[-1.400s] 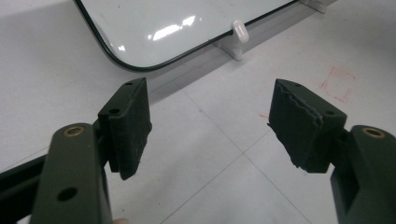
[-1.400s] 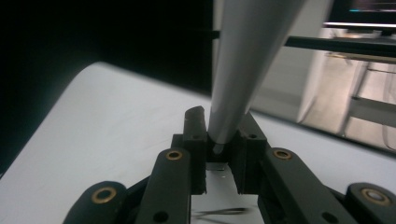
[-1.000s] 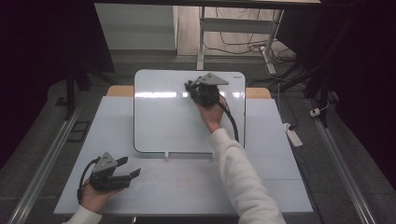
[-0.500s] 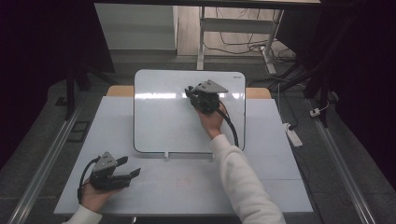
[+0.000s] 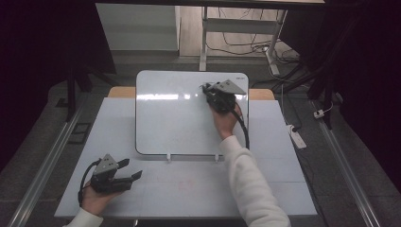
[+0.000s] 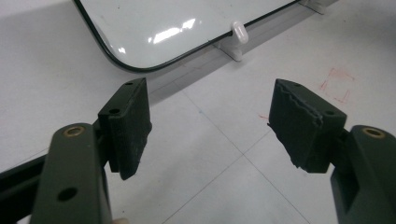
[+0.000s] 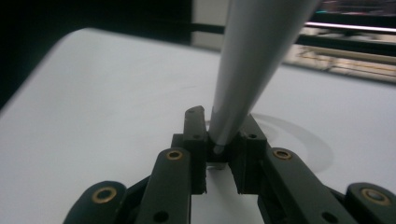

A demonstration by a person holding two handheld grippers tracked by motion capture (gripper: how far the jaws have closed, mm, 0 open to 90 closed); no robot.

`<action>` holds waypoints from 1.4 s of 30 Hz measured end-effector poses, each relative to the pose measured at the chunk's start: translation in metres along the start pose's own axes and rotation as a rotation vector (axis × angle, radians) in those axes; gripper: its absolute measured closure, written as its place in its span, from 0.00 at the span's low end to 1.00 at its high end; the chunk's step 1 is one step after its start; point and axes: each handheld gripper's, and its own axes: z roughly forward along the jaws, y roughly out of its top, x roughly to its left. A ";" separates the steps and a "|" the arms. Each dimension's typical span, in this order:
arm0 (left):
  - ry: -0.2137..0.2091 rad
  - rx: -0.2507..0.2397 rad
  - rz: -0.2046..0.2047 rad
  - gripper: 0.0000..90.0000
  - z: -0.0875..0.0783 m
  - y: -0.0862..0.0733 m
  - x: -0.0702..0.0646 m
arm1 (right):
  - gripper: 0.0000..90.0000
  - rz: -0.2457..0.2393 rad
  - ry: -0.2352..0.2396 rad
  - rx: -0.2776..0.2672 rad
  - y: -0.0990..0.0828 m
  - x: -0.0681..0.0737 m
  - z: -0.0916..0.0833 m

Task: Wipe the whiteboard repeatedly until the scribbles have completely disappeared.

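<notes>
Nearest to me, at the front left of the pale worktop [image 5: 189, 189], my left gripper [image 5: 124, 174] rests in my left hand [image 5: 94, 201]. Its jaws stand wide apart with nothing between them. In the left gripper view I look past the two dark pads [image 6: 130, 126] at bare worktop, a faint red square mark [image 6: 338, 84] and the rounded near corner of the whiteboard [image 6: 177, 23].

Farther in, the whiteboard [image 5: 175, 118] lies flat across the middle of the worktop, white with a thin dark edge and rounded corners. Two small white clips [image 5: 168, 156] sit at its near edge; the left gripper view shows one of them [image 6: 239, 31] close up, hooked over the rim.

My right arm, in a white sleeve [image 5: 250, 184], reaches forward over the board's right side. My right hand [image 5: 224, 120] holds the right gripper [image 5: 208, 90] over the board's far right corner, its grey three-cornered plate on top and its cable looping back along my wrist.

In the right gripper view the jaws are closed on a grey marker [image 7: 252, 60]. The marker rises steeply from between the pads towards the top of that view, blurred by closeness. Which end meets the board I cannot tell. The board's white surface [image 7: 93, 116] spreads out beyond the jaws.

Beyond the worktop are a white frame leg [image 5: 204, 38] and loose cables on the floor [image 5: 246, 45].
</notes>
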 end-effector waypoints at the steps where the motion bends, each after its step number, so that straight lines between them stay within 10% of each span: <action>1: 0.002 0.000 0.000 0.34 0.000 0.000 0.000 | 0.87 0.015 -0.020 -0.008 0.001 -0.007 -0.002; 4: -0.002 0.004 0.001 0.34 0.001 0.001 0.001 | 0.87 0.043 -0.045 -0.017 0.001 -0.017 -0.009; 9: -0.007 0.004 0.006 0.34 0.001 0.002 -0.001 | 0.87 -0.059 0.024 0.028 -0.004 0.008 -0.003; 15: -0.006 0.000 0.003 0.34 0.000 0.001 0.001 | 0.87 0.058 -0.080 -0.017 0.000 -0.026 -0.015; 20: -0.009 0.003 0.003 0.34 0.001 0.001 0.000 | 0.87 -0.047 -0.014 0.015 -0.003 -0.004 -0.008; 26: -0.003 0.000 -0.003 0.34 0.000 0.000 0.001 | 0.87 0.082 -0.073 -0.036 0.010 -0.039 -0.009; 32: -0.004 0.002 -0.003 0.34 0.001 0.000 0.002 | 0.87 -0.024 -0.005 -0.005 0.007 -0.014 0.001; 38: -0.003 -0.003 -0.007 0.34 0.000 0.000 0.002 | 0.87 0.078 -0.070 -0.045 0.011 -0.031 -0.002; 42: -0.007 0.003 -0.006 0.34 0.002 0.001 0.003 | 0.87 -0.033 0.007 -0.003 0.006 -0.002 0.005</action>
